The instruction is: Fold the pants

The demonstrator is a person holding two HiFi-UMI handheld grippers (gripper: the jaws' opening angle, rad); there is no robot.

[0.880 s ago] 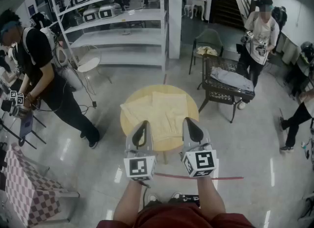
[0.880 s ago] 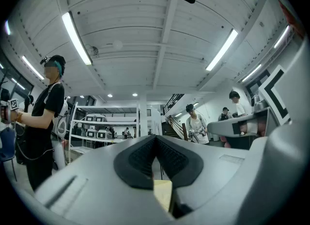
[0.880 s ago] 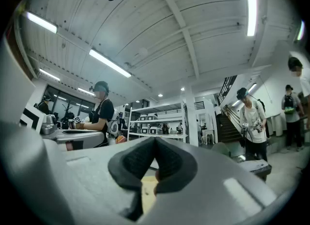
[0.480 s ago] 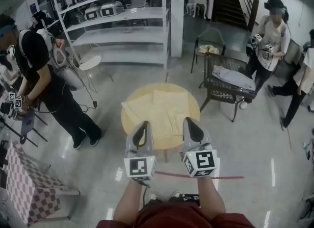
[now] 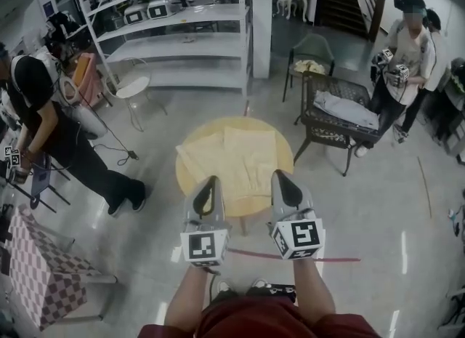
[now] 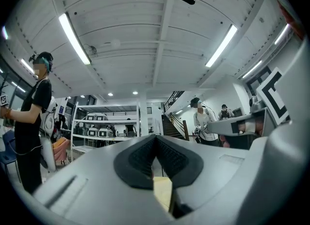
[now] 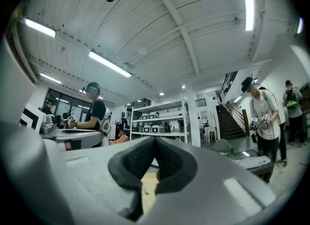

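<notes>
The left gripper [image 5: 212, 182] and right gripper [image 5: 279, 176] are grey tapering shells with black ribbed pads [image 6: 135, 161], white black-marked cubes [image 5: 204, 246] behind, then bare forearms [image 5: 190, 296] and a dark red top [image 5: 254, 322].

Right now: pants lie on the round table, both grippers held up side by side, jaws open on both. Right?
No: the jaws are closed on both, holding nothing, as the left gripper view and right gripper view show. Otherwise correct: the pants lie on the round table, with the left gripper and right gripper side by side.
</notes>
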